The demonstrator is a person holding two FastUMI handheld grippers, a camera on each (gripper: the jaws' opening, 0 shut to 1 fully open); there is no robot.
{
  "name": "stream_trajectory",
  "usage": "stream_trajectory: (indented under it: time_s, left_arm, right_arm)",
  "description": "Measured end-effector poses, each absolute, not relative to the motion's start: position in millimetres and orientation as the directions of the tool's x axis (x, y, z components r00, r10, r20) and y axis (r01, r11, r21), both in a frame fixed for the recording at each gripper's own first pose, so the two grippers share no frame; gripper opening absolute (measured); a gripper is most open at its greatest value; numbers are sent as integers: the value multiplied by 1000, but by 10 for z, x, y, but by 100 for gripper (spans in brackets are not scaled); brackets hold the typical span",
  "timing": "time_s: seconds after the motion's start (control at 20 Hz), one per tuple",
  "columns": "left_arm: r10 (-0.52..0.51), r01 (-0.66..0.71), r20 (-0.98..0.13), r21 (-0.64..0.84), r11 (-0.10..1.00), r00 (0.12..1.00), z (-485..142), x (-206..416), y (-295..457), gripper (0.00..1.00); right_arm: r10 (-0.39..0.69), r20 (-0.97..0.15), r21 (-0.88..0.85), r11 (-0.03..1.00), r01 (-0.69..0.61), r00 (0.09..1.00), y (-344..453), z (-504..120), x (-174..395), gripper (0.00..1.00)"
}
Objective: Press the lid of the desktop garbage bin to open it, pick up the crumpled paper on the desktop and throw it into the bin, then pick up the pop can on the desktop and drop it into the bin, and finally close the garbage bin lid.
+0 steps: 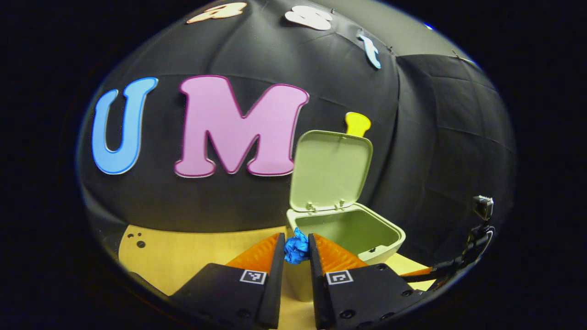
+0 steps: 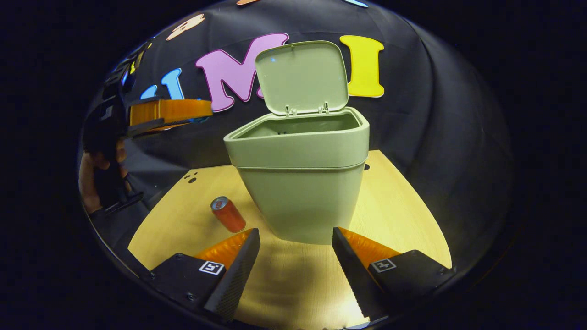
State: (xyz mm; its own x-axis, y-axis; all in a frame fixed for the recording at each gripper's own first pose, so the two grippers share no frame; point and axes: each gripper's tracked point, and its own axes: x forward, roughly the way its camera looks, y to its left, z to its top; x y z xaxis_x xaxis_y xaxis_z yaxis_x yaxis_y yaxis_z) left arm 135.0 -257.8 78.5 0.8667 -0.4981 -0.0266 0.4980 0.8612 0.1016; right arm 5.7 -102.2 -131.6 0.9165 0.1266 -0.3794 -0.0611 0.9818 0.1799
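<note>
Black claw (image 2: 296, 256) bodies bear square coded markers.

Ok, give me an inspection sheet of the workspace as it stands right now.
Surface: wooden table, two small holes near its far edge.
Bin: upright, lid open.
Paper: blue, crumpled, held in the left tongs just short of the bin's rim.
Can: on the table left of the bin, leaning.
Clutter: nothing seen.
Right tongs: open, facing the bin, holding nothing.
Cables: nothing seen.
Surroundings: black cloth wall; a hand holds the left tongs.
</note>
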Motion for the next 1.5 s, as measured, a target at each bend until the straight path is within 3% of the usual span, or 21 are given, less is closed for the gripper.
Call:
stream_trajectory:
  time_s: [0.45,0.7,0.8,0.85,0.95,1.25,1.5]
  left_arm:
    - [-570,576,-83,110,810,817,623,1563,-3096,34]
    - [-577,586,-104,117,802,810,551,1554,-3244,44]
    - [-571,580,-104,132,804,815,566,1527,-3242,54]
    - [-559,568,-100,141,811,823,572,1539,-3220,79]
    - [-540,546,-79,147,825,838,608,1513,-3137,98]
    - [-413,415,-41,112,903,910,556,1346,-2401,99]
    - [-257,261,-72,60,963,964,310,1154,-1489,99]
  right_arm:
    - [158,-381,172,980,-98,911,-1032,-1360,44,99]
    - [161,-385,176,979,-98,909,-1054,-1386,15,99]
    - [166,-390,176,979,-104,906,-1047,-1397,12,99]
    - [168,-393,175,979,-106,904,-1040,-1404,-9,99]
    - [177,-391,175,978,-116,903,-999,-1398,-10,99]
    - [211,-402,160,974,-159,891,-787,-1448,-65,99]
    - [261,-418,149,965,-217,870,-446,-1500,-77,99]
